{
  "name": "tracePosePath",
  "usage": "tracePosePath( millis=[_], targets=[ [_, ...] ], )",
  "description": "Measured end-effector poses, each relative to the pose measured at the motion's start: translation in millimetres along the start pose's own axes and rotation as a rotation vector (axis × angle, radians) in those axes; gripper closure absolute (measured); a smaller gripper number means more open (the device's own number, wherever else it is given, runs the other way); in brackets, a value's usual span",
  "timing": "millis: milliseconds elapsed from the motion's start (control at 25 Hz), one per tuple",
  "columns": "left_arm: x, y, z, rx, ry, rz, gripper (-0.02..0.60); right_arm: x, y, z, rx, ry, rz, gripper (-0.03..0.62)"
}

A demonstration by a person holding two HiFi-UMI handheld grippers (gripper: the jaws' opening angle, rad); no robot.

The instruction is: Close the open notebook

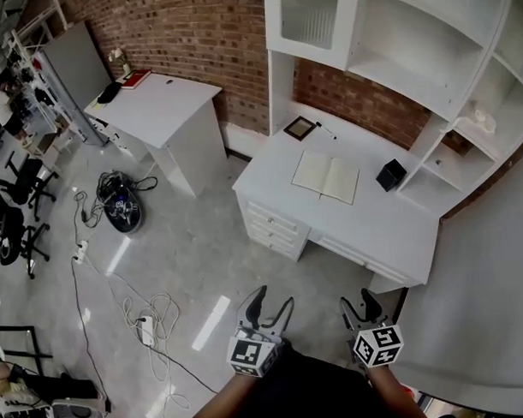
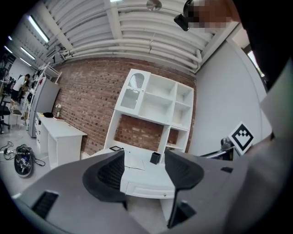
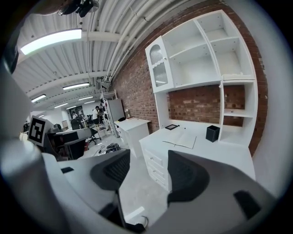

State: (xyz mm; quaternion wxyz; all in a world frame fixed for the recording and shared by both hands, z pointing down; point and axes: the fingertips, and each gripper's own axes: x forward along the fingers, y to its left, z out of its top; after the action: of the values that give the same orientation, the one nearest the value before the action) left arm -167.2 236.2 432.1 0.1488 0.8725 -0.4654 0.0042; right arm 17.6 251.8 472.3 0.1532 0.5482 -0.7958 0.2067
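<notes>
Notebook (image 1: 327,176) lies open and flat on the white tabletop (image 1: 389,225) of the desk against the brick wall (image 1: 199,30), its two pale pages spread either side of the spine. A small black square holder (image 1: 390,174) stands just beside it on the right, near the foot of the white shelf unit (image 1: 421,47). A dark-framed picture (image 1: 299,127) rests behind the notebook's left page, with a thin pen (image 1: 326,131) next to the frame.

Both grippers are held low, close to the person's body, well apart from the desk and over bare floor. The left gripper (image 1: 275,297) has its fingers (image 2: 110,173) parted wide with nothing between them; through the gap its own view shows the desk front and the notebook far off. The right gripper (image 1: 357,300) likewise has its fingers (image 3: 114,171) spread wide and empty, and the gap there shows floor and the desk's drawers (image 3: 155,164).

A second white desk (image 1: 158,106) stands to the left, and loose cables (image 1: 146,320) trail across the floor.
</notes>
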Motion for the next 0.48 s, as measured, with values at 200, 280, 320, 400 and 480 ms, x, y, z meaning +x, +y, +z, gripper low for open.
tracePosePath(
  millis=[200, 280, 320, 400, 480],
  targets=[
    [19, 57, 18, 0.007, 0.001, -0.002, 0.327, 55, 17, 15, 0.017, 0.027, -0.014, 0.349],
    [23, 80, 20, -0.002, 0.0, 0.001, 0.327, 73, 26, 16, 0.0, 0.047, -0.009, 0.347],
    [26, 91, 20, -0.011, 0.001, 0.003, 0.327, 82, 31, 17, -0.013, 0.058, -0.002, 0.344],
    [30, 111, 17, -0.027, 0.007, 0.009, 0.327, 94, 39, 20, -0.037, 0.075, 0.009, 0.332],
    [34, 127, 17, -0.03, 0.01, 0.017, 0.327, 102, 44, 23, -0.045, 0.083, 0.007, 0.332]
  ],
)
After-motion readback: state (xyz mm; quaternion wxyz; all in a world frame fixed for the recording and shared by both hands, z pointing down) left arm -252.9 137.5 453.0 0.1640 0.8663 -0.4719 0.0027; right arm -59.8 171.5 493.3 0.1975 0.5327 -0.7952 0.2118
